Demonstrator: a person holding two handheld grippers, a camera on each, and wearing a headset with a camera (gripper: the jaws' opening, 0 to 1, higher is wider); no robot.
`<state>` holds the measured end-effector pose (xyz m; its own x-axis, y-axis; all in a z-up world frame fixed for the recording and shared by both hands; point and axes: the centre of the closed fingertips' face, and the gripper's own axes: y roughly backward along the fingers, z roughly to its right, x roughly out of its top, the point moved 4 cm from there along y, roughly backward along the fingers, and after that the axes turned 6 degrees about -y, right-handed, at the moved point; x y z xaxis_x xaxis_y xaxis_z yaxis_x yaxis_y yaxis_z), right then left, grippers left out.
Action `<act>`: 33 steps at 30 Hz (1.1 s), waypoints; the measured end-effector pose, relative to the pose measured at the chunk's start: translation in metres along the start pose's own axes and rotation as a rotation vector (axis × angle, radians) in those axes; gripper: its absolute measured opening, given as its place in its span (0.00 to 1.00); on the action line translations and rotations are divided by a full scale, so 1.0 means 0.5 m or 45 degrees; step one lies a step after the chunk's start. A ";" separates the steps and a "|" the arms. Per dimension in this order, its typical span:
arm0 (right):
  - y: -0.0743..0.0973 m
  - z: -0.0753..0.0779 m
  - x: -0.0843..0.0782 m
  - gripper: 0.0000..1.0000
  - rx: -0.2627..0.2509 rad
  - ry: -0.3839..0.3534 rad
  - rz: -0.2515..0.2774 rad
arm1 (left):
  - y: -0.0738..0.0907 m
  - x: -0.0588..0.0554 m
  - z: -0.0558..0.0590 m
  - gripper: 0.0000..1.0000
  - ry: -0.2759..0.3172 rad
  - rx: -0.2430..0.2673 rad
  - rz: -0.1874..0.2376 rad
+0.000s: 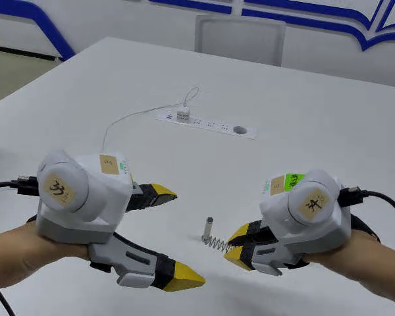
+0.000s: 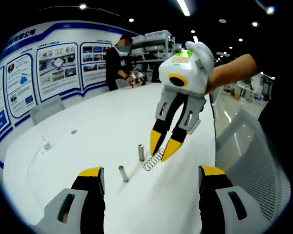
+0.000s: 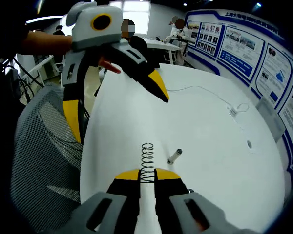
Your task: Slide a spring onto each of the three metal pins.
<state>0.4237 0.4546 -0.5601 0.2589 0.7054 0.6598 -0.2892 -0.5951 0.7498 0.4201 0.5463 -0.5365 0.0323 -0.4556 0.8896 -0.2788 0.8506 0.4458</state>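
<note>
A person at a white table (image 1: 283,131) holds a gripper in each hand. The right gripper (image 3: 147,176) is clamped on one end of a small spring (image 3: 147,163), and the rest of the coil sticks out past its yellow tips. An upright metal pin (image 3: 175,156) stands on the table just beside the spring. In the head view the spring's free end lies low, close to the foot of this pin and not over its top. The left gripper (image 1: 189,237) hangs on the far side of the pin from the right gripper, with its jaws spread wide and nothing between them. A second pin (image 2: 122,174) stands near the first, on the left gripper's side. Both pins look bare, so the task seems to be at its first spring, held but not yet threaded. The next move likely calls for raising the free end above the pin's top, lining the coil's bore up with the pin, then lowering it before letting go.
</note>
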 end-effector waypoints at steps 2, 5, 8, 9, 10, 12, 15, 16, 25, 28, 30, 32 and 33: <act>0.014 -0.008 0.008 0.11 0.002 0.024 0.009 | -0.003 0.007 0.003 0.79 -0.012 -0.001 0.003; 0.026 -0.022 0.011 0.11 0.009 0.048 0.017 | -0.006 0.015 0.007 0.76 -0.020 -0.003 0.011; 0.035 -0.031 0.011 0.11 0.015 0.054 0.026 | -0.009 0.023 0.015 0.72 -0.024 -0.012 0.019; 0.038 -0.033 0.011 0.11 0.018 0.056 0.029 | -0.010 0.024 0.017 0.72 -0.028 -0.009 0.017; 0.042 -0.037 0.009 0.11 0.019 0.066 0.027 | -0.013 0.025 0.019 0.72 -0.040 -0.001 0.011; 0.048 -0.040 0.006 0.11 0.019 0.082 0.021 | -0.015 0.026 0.026 0.72 -0.058 -0.010 -0.002; 0.061 -0.044 0.000 0.11 0.025 0.094 0.020 | -0.019 0.030 0.041 0.66 -0.087 -0.027 -0.006; 0.064 -0.045 -0.001 0.11 0.026 0.096 0.021 | -0.019 0.031 0.044 0.64 -0.092 -0.029 -0.005; 0.081 -0.053 -0.004 0.11 0.040 0.142 0.027 | -0.033 0.044 0.055 0.47 -0.131 -0.038 0.025; 0.082 -0.056 -0.008 0.11 0.046 0.160 0.023 | -0.041 0.048 0.061 0.41 -0.133 -0.068 0.031; 0.083 -0.060 -0.008 0.11 0.062 0.166 0.027 | -0.046 0.049 0.065 0.35 -0.140 -0.084 0.030; 0.085 -0.064 -0.007 0.11 0.081 0.182 0.038 | -0.053 0.051 0.068 0.32 -0.148 -0.101 0.029; 0.086 -0.065 -0.007 0.11 0.085 0.189 0.037 | -0.056 0.053 0.070 0.31 -0.148 -0.112 0.031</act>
<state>0.3804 0.4388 -0.5319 0.1108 0.7340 0.6700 -0.2316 -0.6366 0.7356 0.3951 0.5012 -0.5292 -0.0864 -0.4573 0.8851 -0.1928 0.8793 0.4354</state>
